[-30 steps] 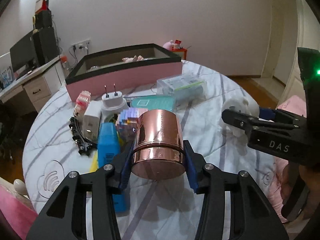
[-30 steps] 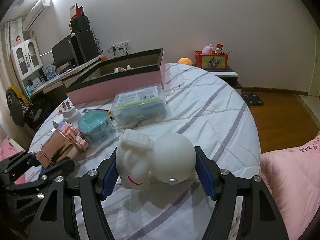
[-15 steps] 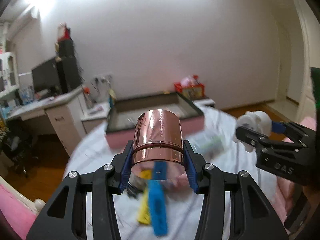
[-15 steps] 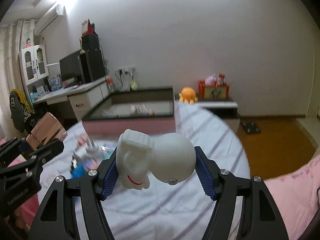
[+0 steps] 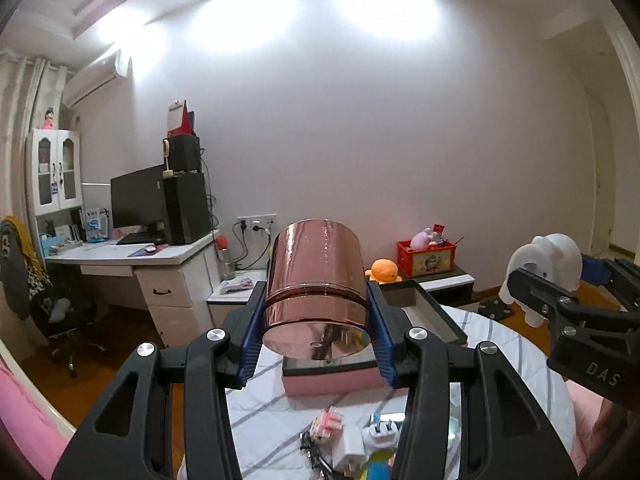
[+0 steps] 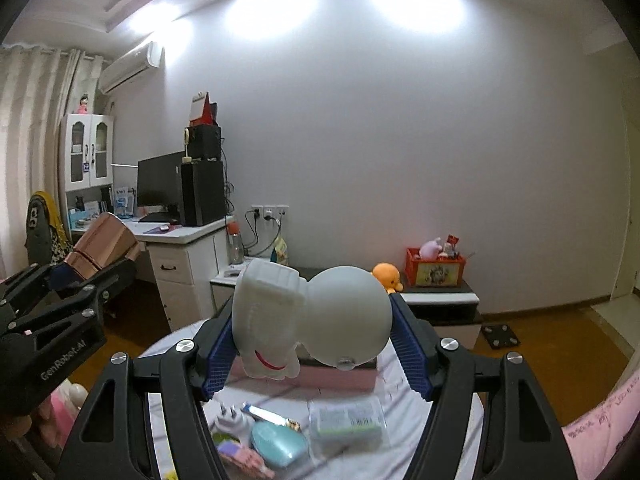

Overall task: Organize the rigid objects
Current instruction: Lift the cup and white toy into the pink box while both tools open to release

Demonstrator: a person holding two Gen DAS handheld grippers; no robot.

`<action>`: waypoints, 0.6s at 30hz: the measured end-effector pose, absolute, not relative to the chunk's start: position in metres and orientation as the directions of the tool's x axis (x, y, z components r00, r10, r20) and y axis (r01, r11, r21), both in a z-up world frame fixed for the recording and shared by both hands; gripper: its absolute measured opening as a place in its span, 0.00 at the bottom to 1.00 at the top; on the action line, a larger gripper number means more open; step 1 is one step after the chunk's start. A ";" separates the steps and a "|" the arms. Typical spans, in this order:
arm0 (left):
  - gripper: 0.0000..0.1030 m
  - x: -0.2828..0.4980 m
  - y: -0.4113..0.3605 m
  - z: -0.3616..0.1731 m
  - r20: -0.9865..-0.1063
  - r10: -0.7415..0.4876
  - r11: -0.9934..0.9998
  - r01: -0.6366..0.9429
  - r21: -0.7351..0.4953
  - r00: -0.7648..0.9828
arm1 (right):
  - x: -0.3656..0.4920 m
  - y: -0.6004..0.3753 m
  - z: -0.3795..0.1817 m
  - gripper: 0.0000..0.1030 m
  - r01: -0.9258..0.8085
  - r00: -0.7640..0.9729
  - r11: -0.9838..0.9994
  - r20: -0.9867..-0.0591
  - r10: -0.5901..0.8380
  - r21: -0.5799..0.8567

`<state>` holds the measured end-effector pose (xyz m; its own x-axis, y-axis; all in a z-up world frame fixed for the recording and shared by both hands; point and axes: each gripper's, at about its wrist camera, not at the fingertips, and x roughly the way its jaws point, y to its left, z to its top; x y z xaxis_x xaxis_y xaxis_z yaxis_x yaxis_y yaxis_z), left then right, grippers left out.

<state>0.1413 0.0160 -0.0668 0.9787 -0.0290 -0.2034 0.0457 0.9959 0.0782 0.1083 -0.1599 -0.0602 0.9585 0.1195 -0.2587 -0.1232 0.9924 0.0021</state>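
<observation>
Jaws of my left gripper [image 5: 316, 312] pinch the copper canister [image 5: 316, 280]; my right gripper [image 6: 310, 336] clamps the white figurine [image 6: 316, 316], both raised before the pink box [image 5: 332, 382], contents hidden.

side-by-side wrist views, same far wall [image 5: 400, 140]

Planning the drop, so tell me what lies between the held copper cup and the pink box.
Only air. In the left wrist view, the left gripper holds the copper cup above the pink box, with nothing between them.
</observation>
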 end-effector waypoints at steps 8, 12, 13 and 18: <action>0.46 0.183 0.015 -0.073 -0.234 -0.043 0.993 0.067 0.093 0.971 | 0.145 -0.152 -0.060 0.68 -0.125 0.955 0.992 -0.275 0.113 -0.026; 0.46 0.228 0.011 -0.085 -0.306 -0.073 0.988 0.110 0.104 0.949 | 0.179 -0.152 -0.066 0.68 -0.133 0.942 0.990 -0.315 0.115 -0.037; 0.46 0.247 0.010 -0.090 -0.340 -0.088 0.985 0.131 0.108 0.936 | 0.191 -0.152 -0.069 0.68 -0.133 0.936 0.990 -0.334 0.112 -0.040; 0.46 0.317 0.006 -0.117 -0.462 -0.087 0.980 0.159 0.119 0.883 | 0.259 -0.150 -0.091 0.68 -0.144 0.889 0.989 -0.445 0.111 -0.041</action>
<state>0.3170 0.0059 -0.1174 0.8825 -0.0871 -0.4621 0.1590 0.9801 0.1188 0.2587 -0.1502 -0.0909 0.8886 0.1107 -0.4451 -0.1435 0.9888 -0.0406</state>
